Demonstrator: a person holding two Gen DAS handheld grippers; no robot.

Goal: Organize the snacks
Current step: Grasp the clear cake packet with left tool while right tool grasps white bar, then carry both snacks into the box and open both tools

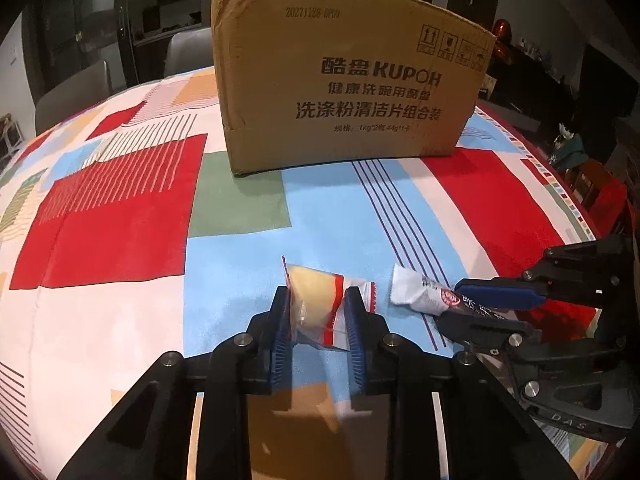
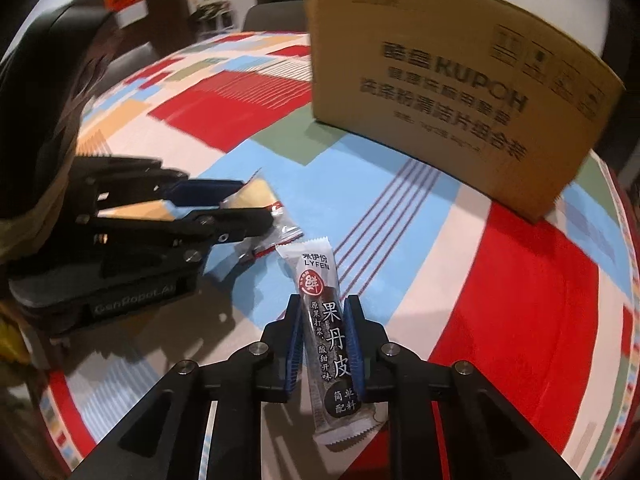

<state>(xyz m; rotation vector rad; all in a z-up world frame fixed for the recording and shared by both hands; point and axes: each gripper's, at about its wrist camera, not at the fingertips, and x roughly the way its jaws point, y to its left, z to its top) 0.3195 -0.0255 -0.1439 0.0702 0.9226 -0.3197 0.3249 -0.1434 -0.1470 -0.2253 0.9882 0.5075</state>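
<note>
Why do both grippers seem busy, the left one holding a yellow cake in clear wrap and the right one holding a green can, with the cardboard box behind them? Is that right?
Not quite. The right gripper holds no can: the right wrist view shows it clamped on a slim LYFEN fruit-leather stick. The rest stands: the left gripper grips the yellow cake, and the cardboard box stands behind.

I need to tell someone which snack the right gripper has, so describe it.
Start at the cardboard box on the patchwork tablecloth. Nearer the camera, the right gripper clamps a slim stick pack, dark with white ends, unlike the stubby yellow snack.
</note>
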